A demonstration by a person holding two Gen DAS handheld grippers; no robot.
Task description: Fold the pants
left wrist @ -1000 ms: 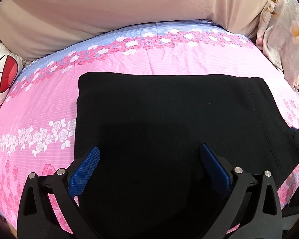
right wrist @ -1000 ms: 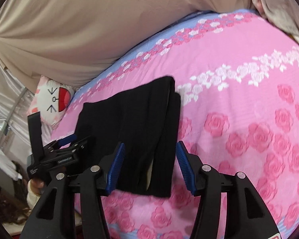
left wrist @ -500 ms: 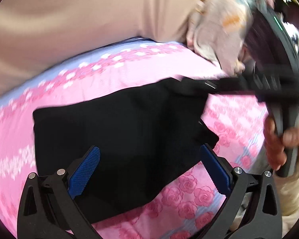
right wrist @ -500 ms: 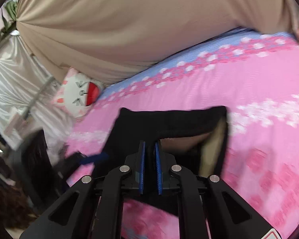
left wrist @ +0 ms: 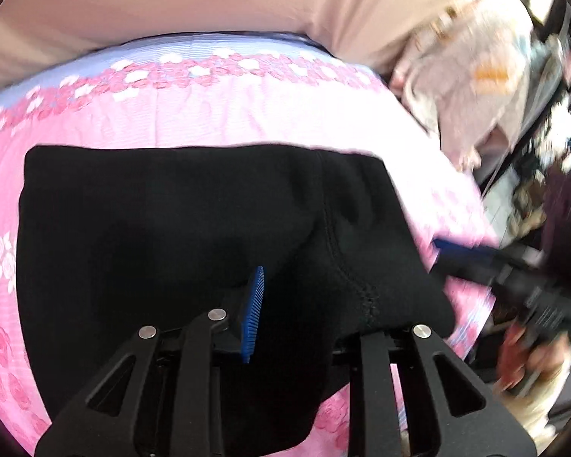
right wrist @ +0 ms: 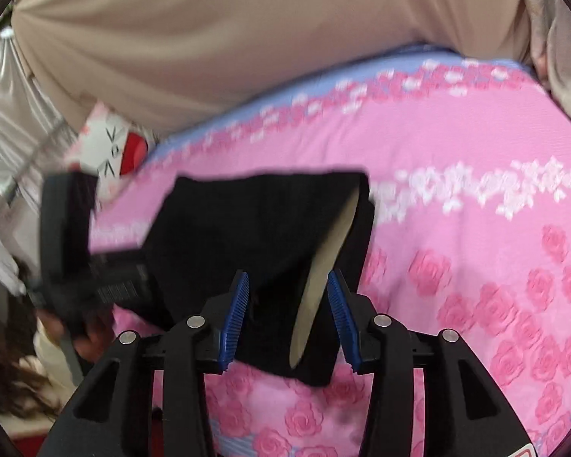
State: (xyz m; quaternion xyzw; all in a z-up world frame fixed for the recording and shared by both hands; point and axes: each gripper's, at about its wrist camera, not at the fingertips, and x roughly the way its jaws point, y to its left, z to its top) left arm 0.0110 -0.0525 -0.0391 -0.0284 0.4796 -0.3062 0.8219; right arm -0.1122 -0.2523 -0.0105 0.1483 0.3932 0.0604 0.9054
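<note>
**Both tongs at the near edge of the pants, one closing on cloth, one letting go**

The black pants (left wrist: 163, 228) lie folded into a compact block on the pink rose-print bed sheet (left wrist: 247, 114), a beige curtain (left wrist: 209, 7) hanging behind at twelve o'clock. The left tongs (left wrist: 297, 316) are closing on the near hem: the blue left pad shows against the cloth, while the right pad is buried under a raised fold, so fabric sits between them. In the right wrist view, the right tongs (right wrist: 289, 312) are opening, their blue pads standing apart on either side of the pants' (right wrist: 255, 236) end at six o'clock, where the pale lining shows; they no longer press it. The left gripper's body sits at nine o'clock there.

The step looks like taking hold of the near edge for another fold. Next, I judge, the left pinch must firm up, the right must re-grip or clear, then the edge is carried toward twelve o'clock without dragging the layers beneath.
</note>
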